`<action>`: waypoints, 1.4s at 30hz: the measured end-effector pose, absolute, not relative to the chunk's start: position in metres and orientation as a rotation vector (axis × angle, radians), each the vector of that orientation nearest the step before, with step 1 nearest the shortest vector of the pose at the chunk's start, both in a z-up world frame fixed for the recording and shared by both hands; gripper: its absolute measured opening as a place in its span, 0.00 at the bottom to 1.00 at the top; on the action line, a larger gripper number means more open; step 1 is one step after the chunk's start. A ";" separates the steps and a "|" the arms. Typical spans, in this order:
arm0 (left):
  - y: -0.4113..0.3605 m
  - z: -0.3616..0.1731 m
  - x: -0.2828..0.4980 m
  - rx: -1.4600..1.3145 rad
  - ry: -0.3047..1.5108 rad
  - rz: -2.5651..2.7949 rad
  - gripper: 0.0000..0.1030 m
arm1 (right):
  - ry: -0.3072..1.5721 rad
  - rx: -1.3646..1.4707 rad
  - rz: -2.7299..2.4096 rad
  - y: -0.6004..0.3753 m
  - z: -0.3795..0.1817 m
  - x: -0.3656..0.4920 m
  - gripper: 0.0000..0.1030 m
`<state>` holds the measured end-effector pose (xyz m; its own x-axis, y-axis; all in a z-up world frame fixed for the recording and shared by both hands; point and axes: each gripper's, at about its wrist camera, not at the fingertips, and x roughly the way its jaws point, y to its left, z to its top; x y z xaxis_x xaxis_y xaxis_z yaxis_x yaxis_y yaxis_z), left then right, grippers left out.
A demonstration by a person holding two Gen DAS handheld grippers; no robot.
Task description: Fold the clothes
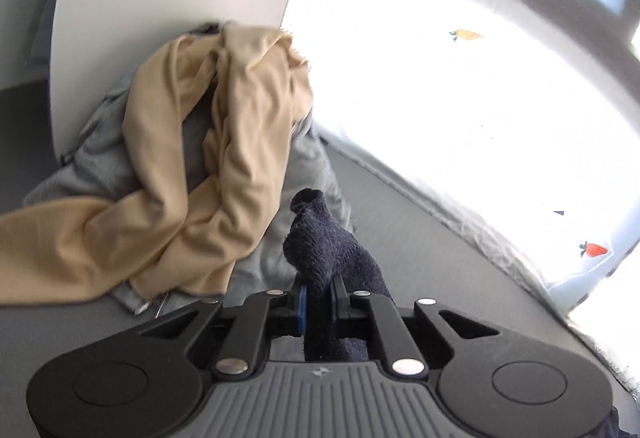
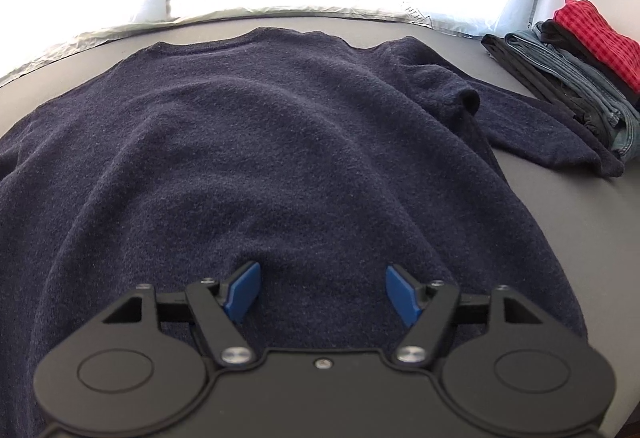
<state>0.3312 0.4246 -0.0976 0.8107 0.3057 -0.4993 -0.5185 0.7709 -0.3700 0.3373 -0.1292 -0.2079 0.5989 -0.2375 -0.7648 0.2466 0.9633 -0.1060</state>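
My left gripper (image 1: 318, 298) is clamped on a fold of the navy sweater (image 2: 256, 142) — my right gripper (image 2: 322, 292) hangs over its lower part, jaws wide, nothing between them. The sweater lies flat on the grey table (image 2: 568, 206); folded clothes (image 2: 576, 70) sit just beside its sleeve.

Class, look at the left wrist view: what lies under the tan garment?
Under the tan garment lies crumpled grey clothing, with something darker showing at the top of the heap. How many pieces are there cannot be seen; the tan cloth covers most of them.
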 end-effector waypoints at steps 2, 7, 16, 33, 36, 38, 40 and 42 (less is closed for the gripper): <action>0.427 -0.078 0.340 -0.467 0.376 0.425 0.12 | 0.881 0.004 -0.286 -0.128 -0.208 0.337 0.68; 0.430 -0.107 0.378 -0.275 0.534 0.548 0.22 | 0.873 0.014 -0.296 -0.128 -0.209 0.336 0.68; 0.422 -0.129 0.327 -0.291 0.726 0.828 0.56 | 0.883 -0.012 -0.364 -0.126 -0.211 0.338 0.92; 0.105 -0.126 0.284 -0.137 0.840 0.037 0.92 | 0.847 0.175 -0.092 -0.214 -0.184 0.295 0.81; 0.057 -0.128 0.282 -0.117 0.866 -0.009 0.93 | 0.832 0.183 -0.123 -0.257 -0.174 0.282 0.74; 0.031 -0.134 0.281 -0.136 0.886 -0.016 0.94 | 0.822 0.209 -0.152 -0.290 -0.171 0.271 0.68; 0.008 -0.142 0.283 -0.146 0.921 -0.016 0.95 | 0.831 0.234 -0.209 -0.325 -0.173 0.263 0.59; -0.013 -0.152 0.285 -0.156 0.956 -0.004 0.95 | 0.841 0.279 -0.268 -0.362 -0.178 0.256 0.51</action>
